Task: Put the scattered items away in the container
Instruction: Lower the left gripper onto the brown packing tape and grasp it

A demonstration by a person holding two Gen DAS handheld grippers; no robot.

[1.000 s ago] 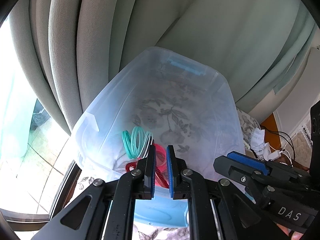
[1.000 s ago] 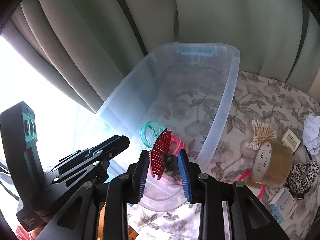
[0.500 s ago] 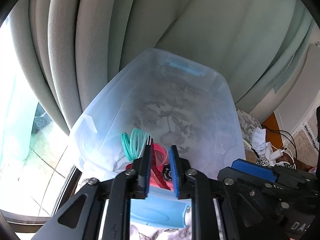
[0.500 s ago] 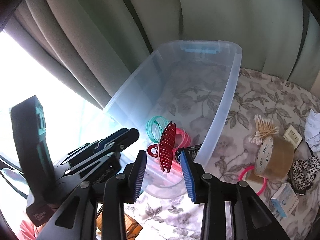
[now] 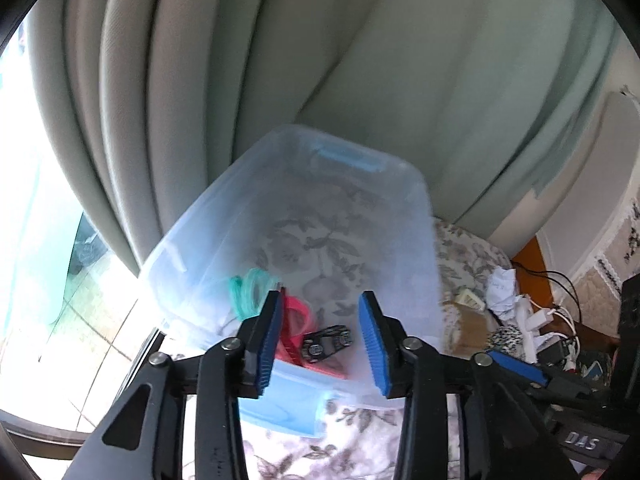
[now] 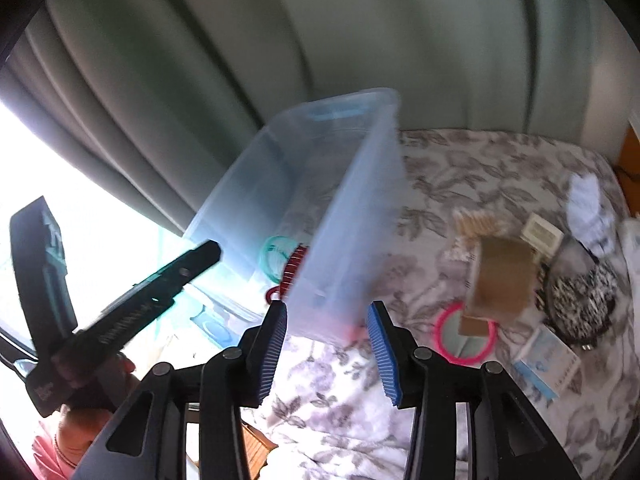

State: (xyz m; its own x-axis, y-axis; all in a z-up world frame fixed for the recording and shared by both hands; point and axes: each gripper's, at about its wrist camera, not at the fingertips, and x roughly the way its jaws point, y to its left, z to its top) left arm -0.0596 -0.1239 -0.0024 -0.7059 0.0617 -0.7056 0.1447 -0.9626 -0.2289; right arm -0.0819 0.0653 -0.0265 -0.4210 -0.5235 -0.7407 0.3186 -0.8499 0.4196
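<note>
The clear plastic bin (image 5: 424, 248) stands on a floral cloth against the curtain. In it lie a teal coil (image 5: 248, 292), a pink ring (image 5: 300, 312), a red hair claw (image 6: 294, 268) and a small black patterned item (image 5: 326, 344). My left gripper (image 5: 320, 296) hangs over the bin's near end, its jaws opening with nothing between them. My right gripper (image 6: 328, 306) is before the bin's near right corner (image 6: 332, 300), jaws also opening and empty. The left gripper's finger (image 6: 188, 268) shows at the left of the right wrist view.
Right of the bin, on the floral cloth (image 6: 424, 184), lie cotton swabs (image 6: 476, 224), a brown tape roll (image 6: 504, 280) on a pink ring (image 6: 466, 334), a leopard scrunchie (image 6: 580, 300), crumpled tissue (image 6: 592, 208) and small boxes (image 6: 548, 360). Curtains (image 5: 280, 60) close the back; a window is at left.
Both grippers opened. The red hair claw left the right gripper and lies in the bin, as does the small black item from the left gripper. The right gripper swung rightward; the left rose.
</note>
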